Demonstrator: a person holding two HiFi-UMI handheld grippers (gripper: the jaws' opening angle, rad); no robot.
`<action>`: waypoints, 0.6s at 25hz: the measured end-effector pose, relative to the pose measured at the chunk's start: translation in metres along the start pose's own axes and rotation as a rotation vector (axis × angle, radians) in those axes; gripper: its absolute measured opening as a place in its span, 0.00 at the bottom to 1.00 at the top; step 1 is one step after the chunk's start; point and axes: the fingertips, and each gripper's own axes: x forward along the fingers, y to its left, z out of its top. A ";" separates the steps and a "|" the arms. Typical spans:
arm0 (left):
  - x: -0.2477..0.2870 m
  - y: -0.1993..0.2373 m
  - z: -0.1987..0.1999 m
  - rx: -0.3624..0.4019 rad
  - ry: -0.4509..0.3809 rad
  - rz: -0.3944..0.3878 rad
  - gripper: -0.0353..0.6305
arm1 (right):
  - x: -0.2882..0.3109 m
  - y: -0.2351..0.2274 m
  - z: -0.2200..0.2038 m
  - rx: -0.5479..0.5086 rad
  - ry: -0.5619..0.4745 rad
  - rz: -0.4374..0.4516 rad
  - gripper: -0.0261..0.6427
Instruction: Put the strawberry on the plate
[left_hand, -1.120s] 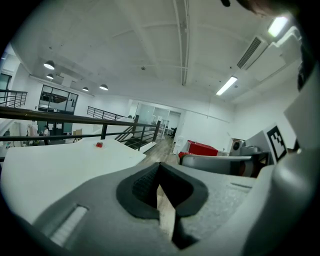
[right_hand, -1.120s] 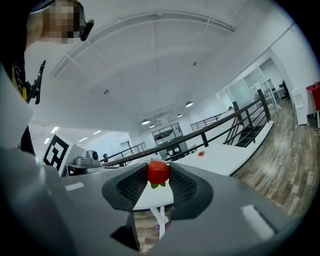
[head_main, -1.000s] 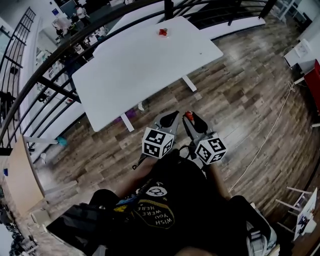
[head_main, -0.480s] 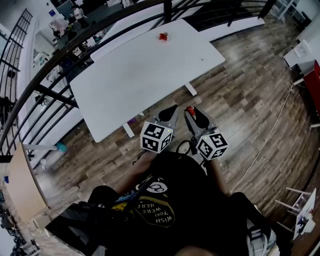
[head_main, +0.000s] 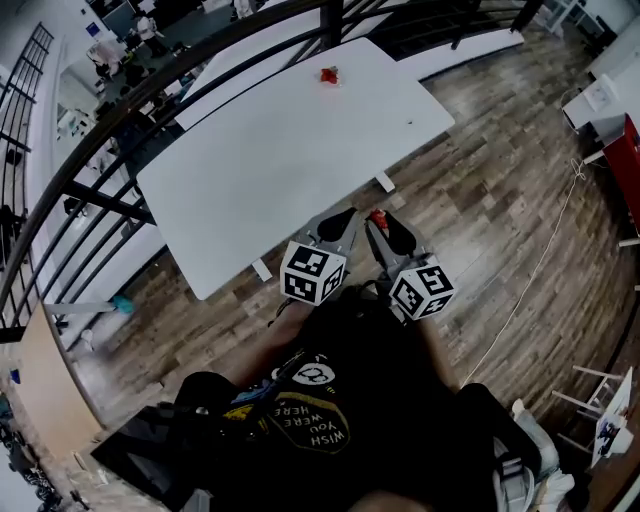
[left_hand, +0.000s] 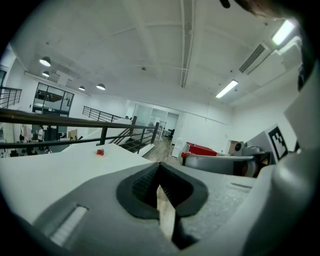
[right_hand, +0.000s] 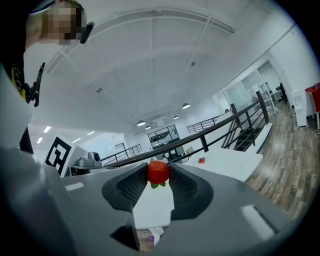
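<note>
The strawberry (right_hand: 158, 171) is pinched between the jaws of the right gripper (head_main: 380, 222), near the white desk (head_main: 290, 160) edge. The left gripper (head_main: 342, 220) jaws are pressed together, with nothing between them.

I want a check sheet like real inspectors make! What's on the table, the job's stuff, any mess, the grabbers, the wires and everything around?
Surface: white table, standing on a wood floor.
Job's things: strawberry, held off the table; no plate can be made out; a small red thing sits at the table's far end, too small to identify.
Clutter: nothing seen.
Grippers: right gripper shut on the strawberry; left gripper shut, nothing between its jaws.
Cables: a thin pale cord lies across the floor on the person's right.
Surroundings: black railing beyond the table; a red cabinet at the right edge.
</note>
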 end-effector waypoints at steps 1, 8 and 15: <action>0.001 0.003 -0.004 -0.017 0.005 0.002 0.06 | 0.002 0.001 -0.002 0.002 0.006 0.002 0.24; 0.011 0.020 -0.008 -0.051 0.014 0.023 0.06 | 0.021 -0.012 -0.006 0.017 0.049 0.018 0.24; 0.032 0.039 0.018 -0.074 -0.017 0.087 0.06 | 0.041 -0.031 0.021 -0.009 0.042 0.069 0.24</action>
